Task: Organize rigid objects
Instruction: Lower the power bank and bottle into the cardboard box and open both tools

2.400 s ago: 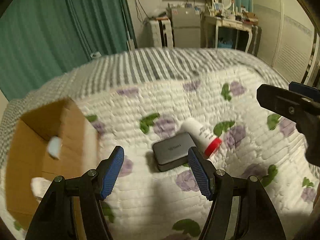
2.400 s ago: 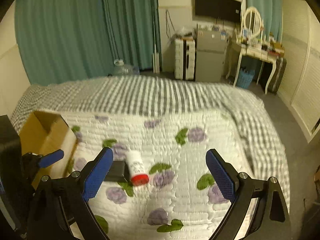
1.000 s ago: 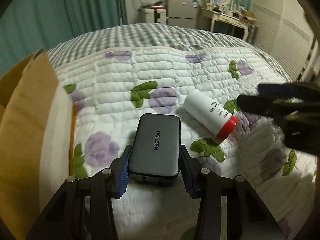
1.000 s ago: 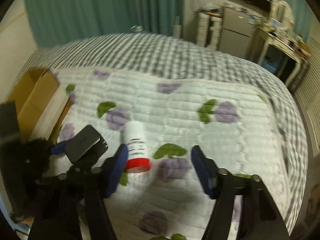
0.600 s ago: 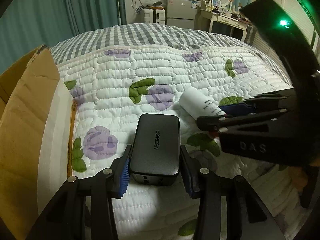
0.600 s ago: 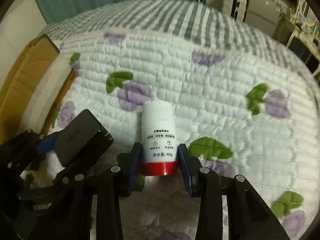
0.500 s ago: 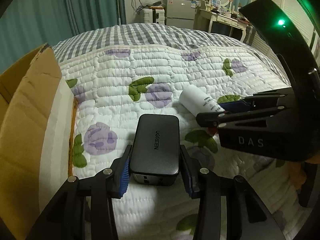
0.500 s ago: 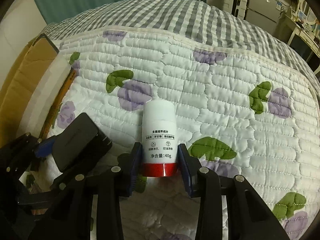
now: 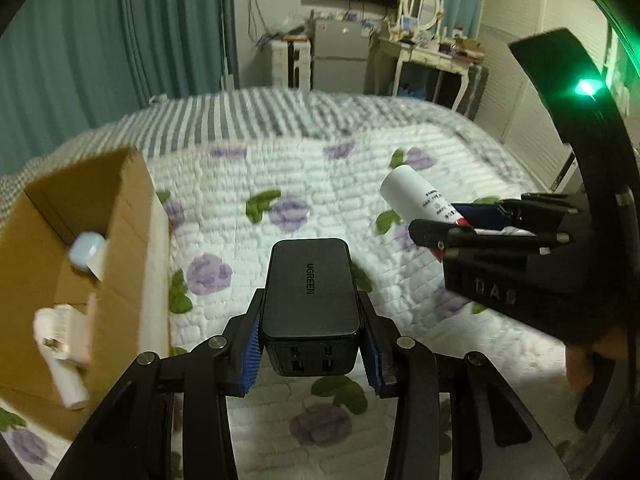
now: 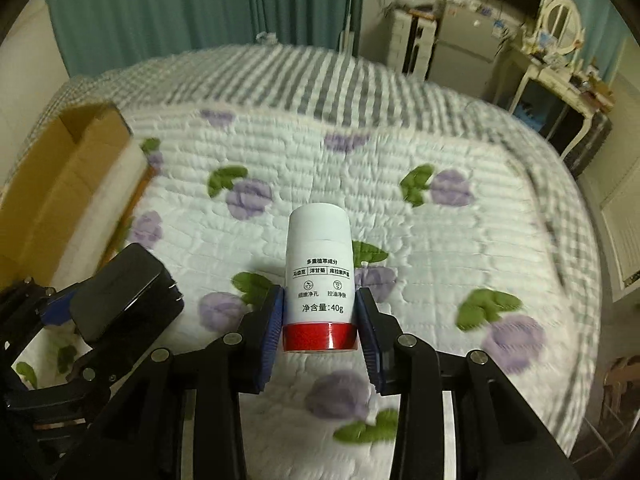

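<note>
Left wrist view: the left gripper [image 9: 310,338] pinches a black UGREEN charger [image 9: 310,288] between its blue pads, ports facing the camera, held clear above the flowered quilt [image 9: 304,184] that covers the bed. At the quilt's left edge stands an open cardboard box [image 9: 84,216]; inside it lie a pale round item [image 9: 86,254] and a white tube [image 9: 64,344], both blurred. To the right, the right gripper [image 9: 452,224] is clamped on a white bottle [image 9: 416,196] whose closed end points up and toward the far side of the bed. A green light [image 9: 586,87] glows on that gripper's body.

Right wrist view: the right gripper [image 10: 320,326] squeezes the white bottle [image 10: 319,264] just above its red cap [image 10: 319,336], cap end nearest the camera, the bottle lifted off the quilt [image 10: 400,152]. At lower left the left gripper [image 10: 48,308] carries the charger [image 10: 120,296], seen from its side. The cardboard box [image 10: 56,176] sits at the quilt's left edge. Beyond the far edge hang teal curtains [image 10: 200,8], with a dressing table [image 10: 560,76] to the right.
</note>
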Tool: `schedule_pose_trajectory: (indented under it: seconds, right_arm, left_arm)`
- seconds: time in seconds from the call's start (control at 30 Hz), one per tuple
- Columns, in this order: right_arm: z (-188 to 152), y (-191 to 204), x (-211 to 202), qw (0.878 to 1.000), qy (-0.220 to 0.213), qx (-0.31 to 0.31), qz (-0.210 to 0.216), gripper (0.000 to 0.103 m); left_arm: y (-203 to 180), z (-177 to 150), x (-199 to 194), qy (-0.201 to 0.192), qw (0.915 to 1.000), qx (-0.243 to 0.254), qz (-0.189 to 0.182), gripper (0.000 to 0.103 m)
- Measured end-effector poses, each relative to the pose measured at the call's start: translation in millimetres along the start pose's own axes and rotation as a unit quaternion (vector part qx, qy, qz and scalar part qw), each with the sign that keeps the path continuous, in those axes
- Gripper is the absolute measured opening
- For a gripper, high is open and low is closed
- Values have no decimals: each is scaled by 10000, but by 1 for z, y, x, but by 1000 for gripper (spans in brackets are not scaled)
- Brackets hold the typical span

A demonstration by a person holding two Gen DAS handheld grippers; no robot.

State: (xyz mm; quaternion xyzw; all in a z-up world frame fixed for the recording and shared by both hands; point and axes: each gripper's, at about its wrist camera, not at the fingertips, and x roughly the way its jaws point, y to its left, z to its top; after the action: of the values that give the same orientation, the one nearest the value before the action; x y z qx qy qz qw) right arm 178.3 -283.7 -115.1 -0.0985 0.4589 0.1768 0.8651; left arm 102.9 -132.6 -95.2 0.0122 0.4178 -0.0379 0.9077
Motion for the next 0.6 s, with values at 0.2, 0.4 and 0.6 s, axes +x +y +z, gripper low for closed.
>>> schedule_pose_trajectory:
  seconds: [0.2, 0.4, 0.6]
  right_arm:
    - [2, 15, -61, 9984, -536, 70, -136, 36]
    - [4, 37, -119, 9963, -834, 12, -192, 36]
    - [21, 75, -181, 9906, -1332, -154, -275, 36]
  left_arm:
    - [7, 17, -47, -373, 9993, 26, 92, 42]
    - [21, 36, -98, -846, 9963, 29, 132, 42]
    - [52, 51, -145, -1325, 9911, -45, 158, 42]
